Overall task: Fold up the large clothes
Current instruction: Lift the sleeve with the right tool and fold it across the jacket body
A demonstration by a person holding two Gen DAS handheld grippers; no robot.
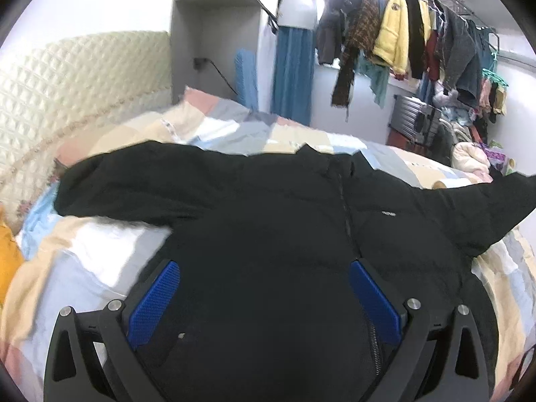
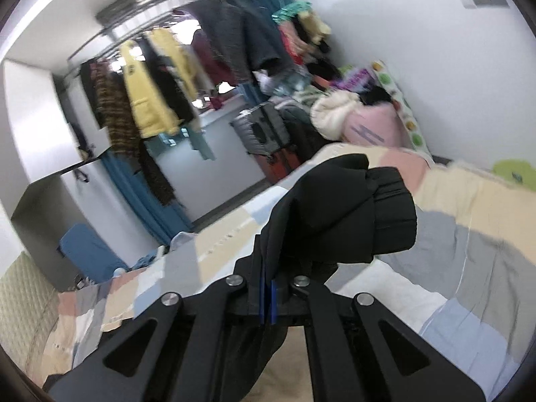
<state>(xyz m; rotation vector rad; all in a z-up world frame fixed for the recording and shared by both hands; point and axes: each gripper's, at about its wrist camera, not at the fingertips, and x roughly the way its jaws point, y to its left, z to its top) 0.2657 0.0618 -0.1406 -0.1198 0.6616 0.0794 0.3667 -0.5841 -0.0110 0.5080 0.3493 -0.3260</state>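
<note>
A black puffer jacket [image 1: 284, 214] lies front up on the patchwork bedspread [image 1: 83, 261], zipper running down the middle, left sleeve spread out. My left gripper [image 1: 264, 288] is open above the jacket's lower body, its blue pads [image 1: 154, 301] wide apart and holding nothing. The jacket's right sleeve [image 1: 495, 207] is lifted off the bed. In the right wrist view my right gripper [image 2: 268, 298] is shut on that black sleeve [image 2: 345, 214], with the cuff bunched up beyond the fingers and above the bedspread [image 2: 469, 254].
A quilted cream headboard [image 1: 67, 87] stands at the left. A rail of hanging clothes [image 1: 418, 37] and a silver suitcase [image 1: 415, 117] are beyond the bed. A pile of clothes [image 2: 365, 120] lies by the white wall. A yellow item [image 1: 8, 254] sits at the left edge.
</note>
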